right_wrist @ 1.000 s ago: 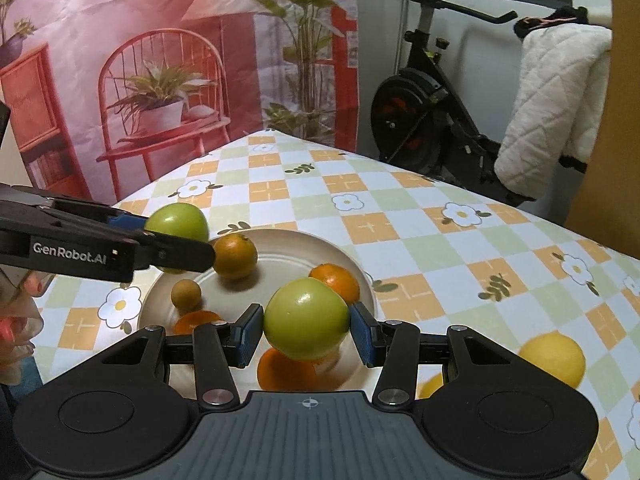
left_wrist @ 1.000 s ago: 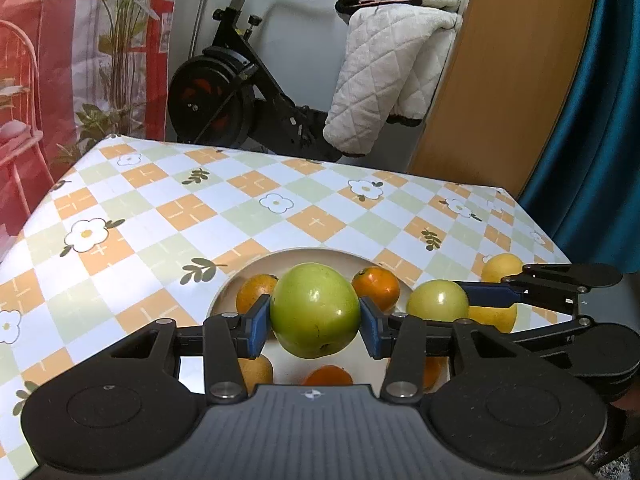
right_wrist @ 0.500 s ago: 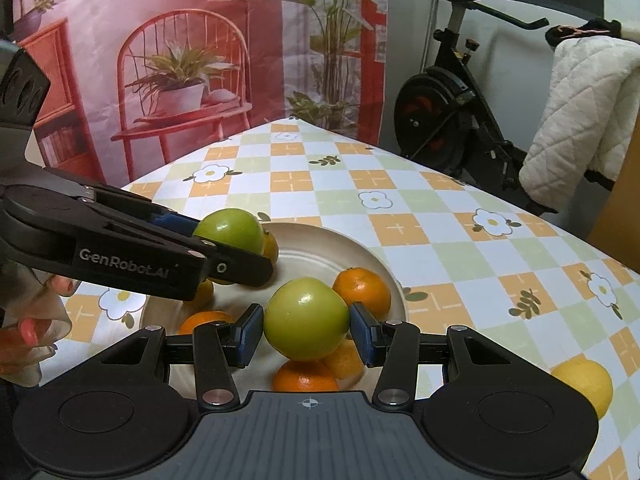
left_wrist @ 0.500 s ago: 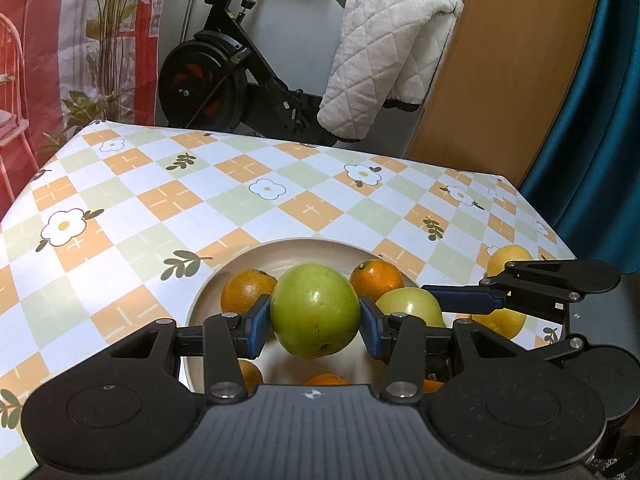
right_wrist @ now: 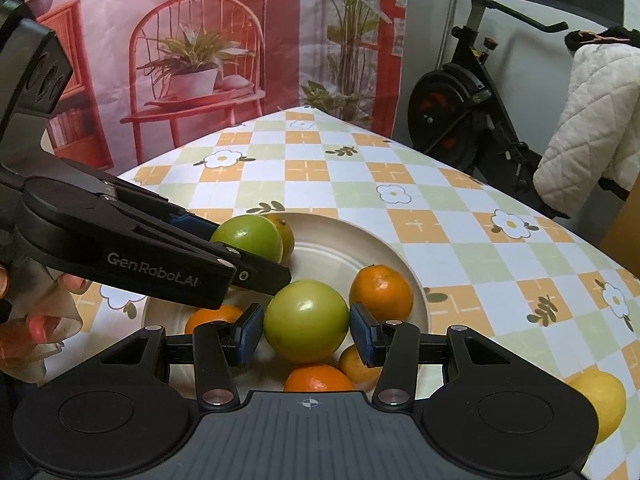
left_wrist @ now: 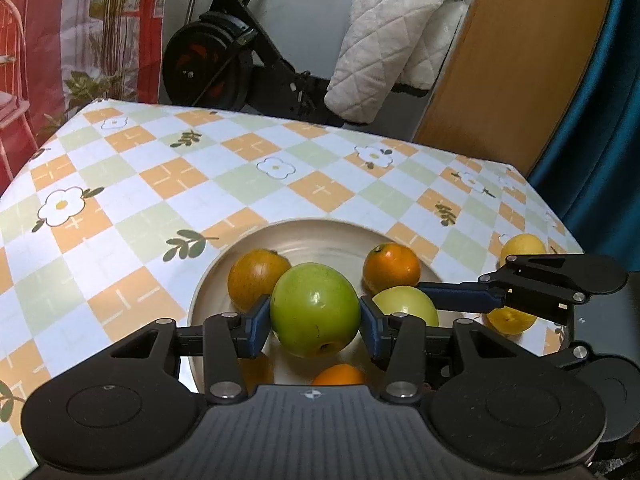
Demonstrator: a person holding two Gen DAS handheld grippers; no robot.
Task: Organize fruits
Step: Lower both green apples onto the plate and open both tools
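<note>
My left gripper point(left_wrist: 315, 316) is shut on a green apple point(left_wrist: 316, 304), held just above the beige plate point(left_wrist: 304, 232). In the right wrist view my right gripper point(right_wrist: 306, 322) is shut on a second green apple point(right_wrist: 306, 312) over the same plate point(right_wrist: 404, 260). The two apples hang side by side; the left one shows as a green apple point(right_wrist: 250, 236) in the black left gripper point(right_wrist: 244, 250). Several oranges lie in the plate, among them one orange point(left_wrist: 258, 278) at the left and another orange point(right_wrist: 380, 292) at the right.
Two lemons point(left_wrist: 524, 246) point(left_wrist: 510, 320) lie on the checked tablecloth point(left_wrist: 160, 200) right of the plate. A person's hand point(right_wrist: 36, 320) holds the left tool. Beyond the table's far edge stand an exercise bike point(left_wrist: 224, 60) and a white quilted jacket point(left_wrist: 392, 44).
Both grippers have sunk toward the plate with their apples and drawn closer together. The left tool now reaches further across the right wrist view.
</note>
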